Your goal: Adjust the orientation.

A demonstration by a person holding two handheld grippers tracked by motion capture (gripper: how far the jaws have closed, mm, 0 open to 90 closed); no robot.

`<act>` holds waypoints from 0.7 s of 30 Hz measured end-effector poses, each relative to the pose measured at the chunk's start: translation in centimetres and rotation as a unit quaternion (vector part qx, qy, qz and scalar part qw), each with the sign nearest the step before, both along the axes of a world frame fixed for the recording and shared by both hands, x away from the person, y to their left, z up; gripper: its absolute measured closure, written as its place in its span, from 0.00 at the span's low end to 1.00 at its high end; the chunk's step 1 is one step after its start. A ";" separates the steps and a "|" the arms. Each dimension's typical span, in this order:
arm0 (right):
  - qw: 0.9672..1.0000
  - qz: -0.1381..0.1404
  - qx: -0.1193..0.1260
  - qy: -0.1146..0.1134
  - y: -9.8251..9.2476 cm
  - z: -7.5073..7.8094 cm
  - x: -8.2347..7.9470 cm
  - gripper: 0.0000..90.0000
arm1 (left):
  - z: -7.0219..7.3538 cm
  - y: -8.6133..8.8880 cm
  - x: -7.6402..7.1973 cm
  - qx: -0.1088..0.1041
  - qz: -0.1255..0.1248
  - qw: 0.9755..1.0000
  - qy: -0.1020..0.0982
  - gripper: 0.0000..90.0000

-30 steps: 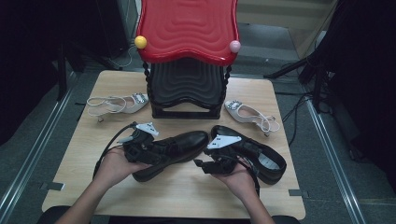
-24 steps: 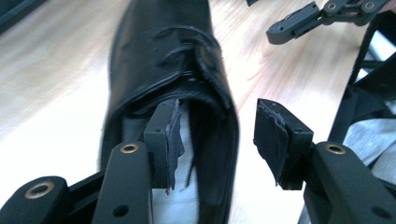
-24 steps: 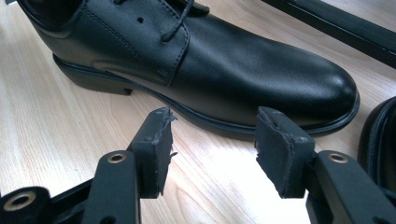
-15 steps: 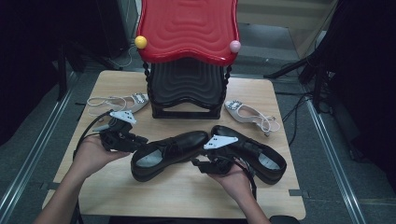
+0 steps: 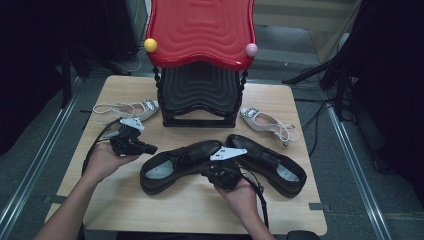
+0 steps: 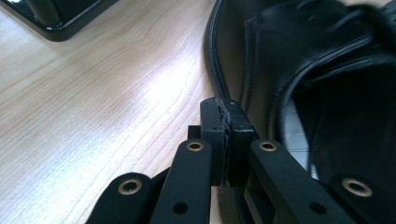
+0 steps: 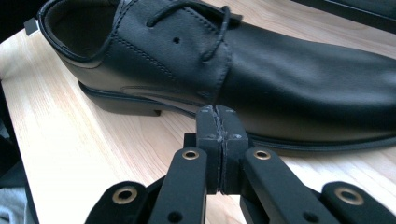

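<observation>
Jaws pressed flat together, nothing between, just closed on both left gripper (image 5: pixel 131 143) and right gripper (image 5: pixel 223 170), each parked beside nearer black shoe (image 5: pixel 181 161), apparently freshly released to pair with second black shoe (image 5: pixel 267 161) on table (image 5: pixel 200 210), before shoe rack (image 5: pixel 199 95).

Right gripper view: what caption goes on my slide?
Shut claw beside a black lace-up shoe on the wooden table.
</observation>
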State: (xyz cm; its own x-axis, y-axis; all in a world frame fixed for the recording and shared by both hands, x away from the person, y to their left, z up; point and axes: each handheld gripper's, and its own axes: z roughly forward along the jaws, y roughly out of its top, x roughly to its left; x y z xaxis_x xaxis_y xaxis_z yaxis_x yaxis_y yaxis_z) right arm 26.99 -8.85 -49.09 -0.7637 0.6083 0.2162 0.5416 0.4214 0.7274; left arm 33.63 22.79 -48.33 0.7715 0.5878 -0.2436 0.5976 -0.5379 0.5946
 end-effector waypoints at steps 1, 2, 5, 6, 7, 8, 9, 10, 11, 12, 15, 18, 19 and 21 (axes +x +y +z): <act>1.000 0.002 -0.004 -0.001 0.5 -0.4 0.0 1.00 | -0.4 -0.4 0.0 0.004 -0.002 1.000 0.001 0.99; 1.000 0.002 -0.004 -0.001 0.5 -0.4 0.0 1.00 | -0.4 -0.4 0.0 0.004 -0.002 1.000 0.001 0.99; 1.000 0.000 -0.014 0.007 1.2 -0.8 0.2 1.00 | -1.0 -1.1 0.2 0.004 -0.010 1.000 0.009 1.00; 1.000 -0.001 -0.017 0.007 1.3 -0.9 0.3 1.00 | -1.2 -1.4 0.2 0.009 -0.011 1.000 0.007 1.00; 1.000 0.000 -0.019 0.006 1.4 -1.0 0.4 1.00 | -1.3 -1.6 0.3 0.010 -0.012 1.000 0.008 1.00; 1.000 -0.001 -0.022 0.004 1.5 -1.1 0.4 1.00 | -1.3 -1.6 0.3 0.008 -0.011 1.000 0.012 1.00; 1.000 0.003 -0.019 0.002 1.5 -1.2 0.6 1.00 | -1.4 -1.6 0.3 0.005 -0.008 1.000 0.014 1.00; 1.000 0.002 -0.019 0.003 1.5 -1.2 0.6 1.00 | -1.5 -1.6 0.3 -0.002 -0.004 1.000 0.019 1.00; 1.000 0.002 -0.020 0.001 1.5 -1.2 0.6 1.00 | -1.5 -1.5 0.3 -0.004 -0.003 1.000 0.019 1.00; 1.000 0.002 -0.020 0.001 1.5 -1.2 0.6 1.00 | -1.5 -1.5 0.3 -0.004 -0.003 1.000 0.019 1.00; 1.000 -0.001 -0.024 0.001 1.5 -1.1 0.7 1.00 | -1.6 -1.7 0.0 -0.009 -0.008 1.000 0.025 1.00; 1.000 -0.010 -0.025 0.007 1.1 -1.0 0.9 1.00 | -1.6 -2.0 -0.4 -0.009 -0.013 1.000 0.027 1.00; 1.000 -0.013 -0.023 0.008 1.0 -1.0 1.0 1.00 | -1.6 -2.0 -0.4 -0.009 -0.013 1.000 0.027 1.00; 0.999 -0.019 -0.023 0.014 0.7 -0.9 1.1 1.00 | -1.7 -2.3 -0.7 -0.014 -0.010 0.999 0.030 1.00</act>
State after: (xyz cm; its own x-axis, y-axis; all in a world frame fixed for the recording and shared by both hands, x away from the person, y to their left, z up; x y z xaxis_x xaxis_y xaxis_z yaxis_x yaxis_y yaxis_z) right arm 28.14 -8.11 -50.03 -0.7335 0.6468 0.2092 0.5785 0.4323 0.6917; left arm 32.88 20.47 -49.98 0.7667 0.5643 -0.3061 0.6217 -0.5338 0.5731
